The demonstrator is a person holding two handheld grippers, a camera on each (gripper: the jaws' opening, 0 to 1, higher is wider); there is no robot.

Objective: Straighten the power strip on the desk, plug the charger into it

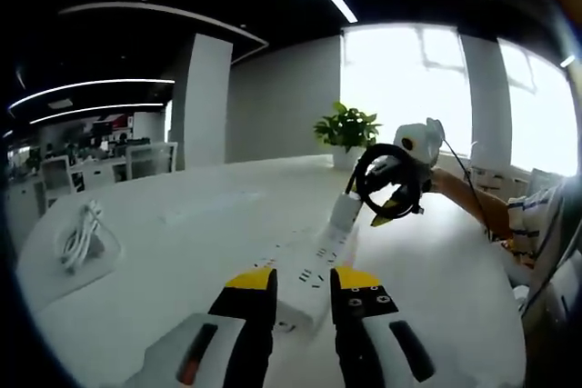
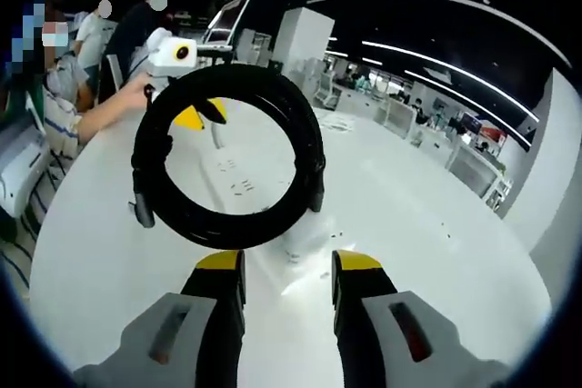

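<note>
Down near the front edge of the white surface (image 1: 182, 252), the left gripper (image 1: 303, 283) sits with its yellow-tipped jaws on either side of the near end of the power strip (image 1: 314, 265). They're about as far apart as the strip is wide, but I honestly can't tell if they're pinching it or just straddling it. The strip runs away at a slant toward the far edge, so I'd say we're on the straightening step, with the plugging-in yet to come.

Farther out, the right gripper (image 1: 393, 206) hangs over the far end of the strip with a coil of black cable (image 1: 391, 179) on it. In its own view the right gripper (image 2: 287, 265) has its jaws parted with nothing between the tips, while the black cable (image 2: 227, 156) loops just beyond them. What actually holds it isn't clear.

Next move probably calls for swinging the strip square to the surface edge without dragging the cord.

Only the left gripper view has the white bundled cable (image 1: 80, 235) near the left edge and the potted plant (image 1: 347, 129) at the far edge. Could that bundle be the charger? Can't say.
</note>
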